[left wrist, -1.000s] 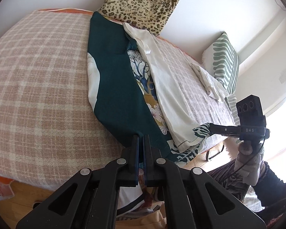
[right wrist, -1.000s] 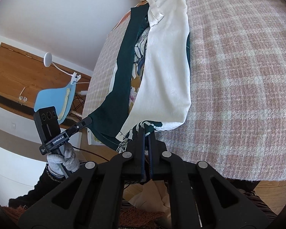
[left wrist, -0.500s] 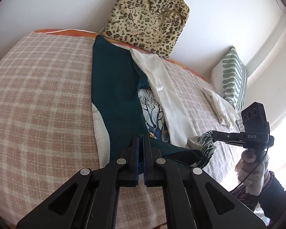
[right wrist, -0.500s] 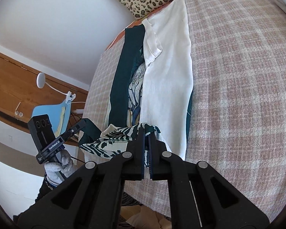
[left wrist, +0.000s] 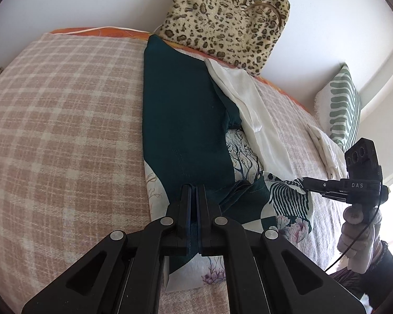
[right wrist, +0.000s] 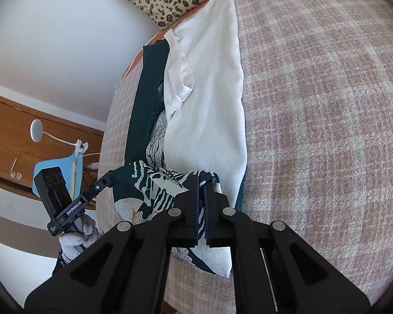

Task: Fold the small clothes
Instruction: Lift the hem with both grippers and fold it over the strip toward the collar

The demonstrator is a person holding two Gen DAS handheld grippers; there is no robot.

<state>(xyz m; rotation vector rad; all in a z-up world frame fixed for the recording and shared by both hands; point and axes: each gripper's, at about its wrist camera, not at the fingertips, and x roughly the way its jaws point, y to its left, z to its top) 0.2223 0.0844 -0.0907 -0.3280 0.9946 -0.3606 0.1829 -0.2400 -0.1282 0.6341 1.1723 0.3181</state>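
Observation:
A garment of dark green, white and floral print [left wrist: 186, 130] [right wrist: 154, 188] lies lengthwise on a pink plaid bed cover [left wrist: 65, 120] [right wrist: 314, 130], its long sides folded inward. My left gripper [left wrist: 195, 188] is shut on the green corner of the near hem. My right gripper [right wrist: 202, 180] is shut on the hem's printed corner. Both corners are lifted and carried over the garment, so the near end doubles back. The right gripper [left wrist: 305, 181] shows at the right of the left wrist view; the left gripper [right wrist: 110, 176] shows at the left of the right wrist view.
A leopard-print cushion [left wrist: 228, 18] leans on the wall at the bed's far end. A green-striped pillow [left wrist: 340, 104] and a folded white cloth [left wrist: 325, 146] sit on the right. A blue chair [right wrist: 55, 170] and a white clip lamp [right wrist: 36, 130] stand beside the bed.
Both grippers moved forward over the bed toward the cushion, carrying the hem corners from the bed's near edge onto the garment. The printed underside now shows between them.

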